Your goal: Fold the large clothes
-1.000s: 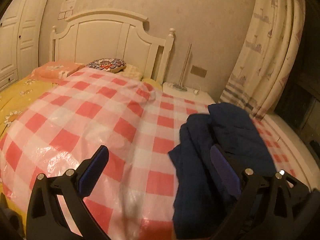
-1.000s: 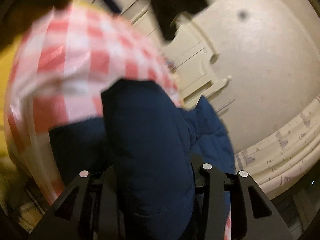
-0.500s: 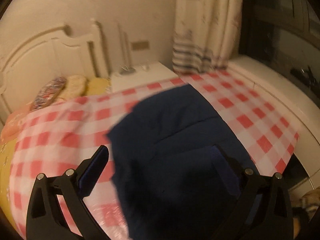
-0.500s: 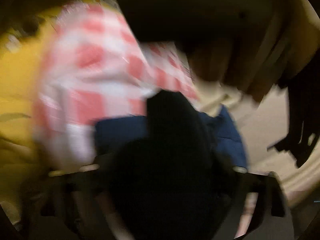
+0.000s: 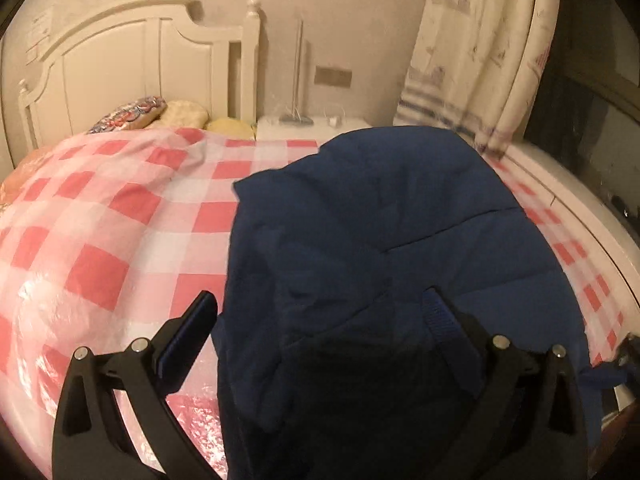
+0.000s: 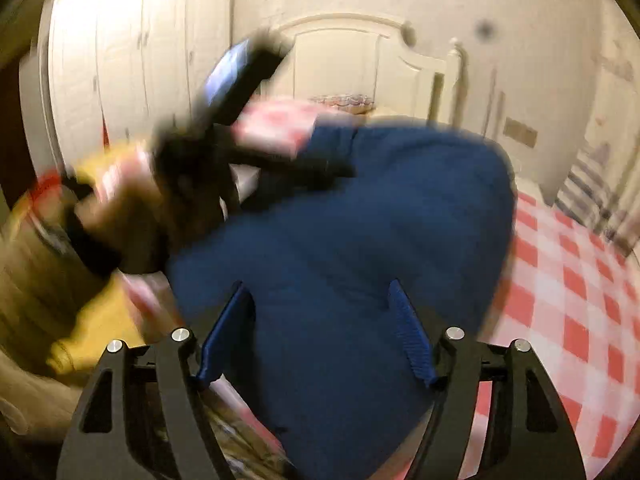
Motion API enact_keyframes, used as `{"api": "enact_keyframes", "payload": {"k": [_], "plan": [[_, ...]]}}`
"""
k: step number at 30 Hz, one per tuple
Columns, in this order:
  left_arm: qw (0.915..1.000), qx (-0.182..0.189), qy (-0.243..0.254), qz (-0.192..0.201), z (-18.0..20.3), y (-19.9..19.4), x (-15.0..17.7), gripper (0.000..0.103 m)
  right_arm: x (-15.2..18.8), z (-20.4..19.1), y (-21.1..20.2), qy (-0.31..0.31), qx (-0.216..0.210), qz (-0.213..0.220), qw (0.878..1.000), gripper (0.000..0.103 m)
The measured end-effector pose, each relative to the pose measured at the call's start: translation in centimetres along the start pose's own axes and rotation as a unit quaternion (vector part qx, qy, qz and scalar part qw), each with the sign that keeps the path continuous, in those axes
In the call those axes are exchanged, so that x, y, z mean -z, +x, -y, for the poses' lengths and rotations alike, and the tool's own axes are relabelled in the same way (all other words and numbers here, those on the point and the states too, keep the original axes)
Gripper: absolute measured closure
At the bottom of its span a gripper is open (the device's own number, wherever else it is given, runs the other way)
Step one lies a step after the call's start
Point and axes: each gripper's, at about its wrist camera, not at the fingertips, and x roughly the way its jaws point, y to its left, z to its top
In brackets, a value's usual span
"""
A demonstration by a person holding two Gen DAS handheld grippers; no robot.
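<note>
A navy padded jacket lies spread on the red-and-white checked cover of a bed. My left gripper hangs open and wide above the jacket's near left edge, its left finger over the cover and its right finger over the jacket. In the right wrist view the jacket fills the middle. My right gripper is open over its near part. Its jaws are closing with fabric under and between them, and the pads do not press on it. A blurred hand holds the left tool at upper left.
A white headboard and pillows stand at the far end of the bed. A white nightstand and a patterned curtain are behind the jacket. A white ledge borders the bed's right side. A white wardrobe stands at left.
My right gripper was shut on a fold of the jacket and has let it go. The jacket went from bunched to spread flat. My left gripper swung right and lower, over the jacket.
</note>
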Motion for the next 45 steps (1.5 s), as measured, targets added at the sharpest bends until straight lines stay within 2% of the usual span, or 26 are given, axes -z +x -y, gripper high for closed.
{"api": "enact_keyframes", "payload": {"k": [3,8,12,14,17,20,21,23,25,26,27,29,33,37,39,41,43,45], "plan": [[0.9997,-0.018,0.008,0.01,0.3,0.1,0.3,0.002,0.5,-1.1,0.6,-0.011,0.015,0.001,1.0,0.025],[0.999,-0.039,0.017,0.015,0.7,0.2,0.3,0.002,-0.2,-1.1,1.1,-0.021,0.018,-0.006,1.0,0.024],[0.9973,-0.065,0.018,0.031,1.0,-0.3,0.7,0.002,0.1,-1.7,1.7,-0.036,0.029,-0.004,0.999,0.024],[0.9964,-0.078,0.022,0.024,1.3,-0.4,0.6,0.002,0.6,-1.7,1.9,-0.043,0.035,-0.007,0.998,0.024],[0.9911,-0.123,0.05,-0.001,3.0,-1.8,-1.2,0.002,0.8,-1.4,2.0,-0.041,0.035,-0.007,0.999,0.024],[0.9906,-0.118,0.062,0.028,4.5,-4.1,-3.7,0.002,0.9,-1.4,2.2,-0.039,0.035,-0.003,0.999,0.024],[0.9884,-0.128,0.074,0.035,5.2,-4.3,-4.8,0.002,0.9,-1.4,2.2,-0.04,0.036,-0.003,0.999,0.024],[0.9788,-0.175,0.101,0.035,6.1,-3.1,-6.5,0.002,0.8,-1.4,2.2,-0.041,0.034,-0.004,0.999,0.024],[0.9646,-0.234,0.121,-0.003,5.4,0.4,-7.5,0.002,0.9,-1.4,2.1,-0.038,0.032,-0.003,0.999,0.023],[0.9454,-0.293,0.138,-0.037,4.4,3.6,-7.0,0.002,1.0,-1.4,2.0,-0.038,0.031,-0.002,0.999,0.023],[0.9394,-0.307,0.144,-0.051,3.7,5.3,-6.3,0.002,1.0,-1.4,1.8,-0.038,0.027,0.001,0.999,0.023],[0.9582,-0.265,0.088,-0.06,1.3,6.4,-5.3,0.002,0.6,-1.0,1.1,-0.035,0.009,0.006,0.999,0.023],[0.9568,-0.277,0.076,-0.044,0.6,6.0,-4.3,0.002,-1.4,1.5,-0.4,-0.022,-0.063,-0.01,0.998,0.024],[0.9654,-0.251,0.049,-0.049,-0.5,5.9,-4.0,0.002,-4.7,6.9,-1.4,0.04,-0.028,0.041,0.998,0.024],[0.9662,-0.249,0.045,-0.046,-0.5,6.2,-4.0,0.002,-6.9,10.6,-0.2,0.083,-0.002,0.054,0.995,0.031],[0.9672,-0.246,0.042,-0.044,-0.6,6.1,-3.9,0.002,-8.9,13.1,2.5,0.099,0.016,0.038,0.994,0.047],[0.9686,-0.242,0.037,-0.044,-0.8,6.1,-3.9,0.002,-10.7,14.9,6.0,0.107,0.02,0.011,0.994,0.056],[0.9701,-0.236,0.032,-0.045,-1.0,6.1,-3.9,0.002,-12.1,16.4,9.5,0.115,0.03,-0.011,0.993,0.057]]}}
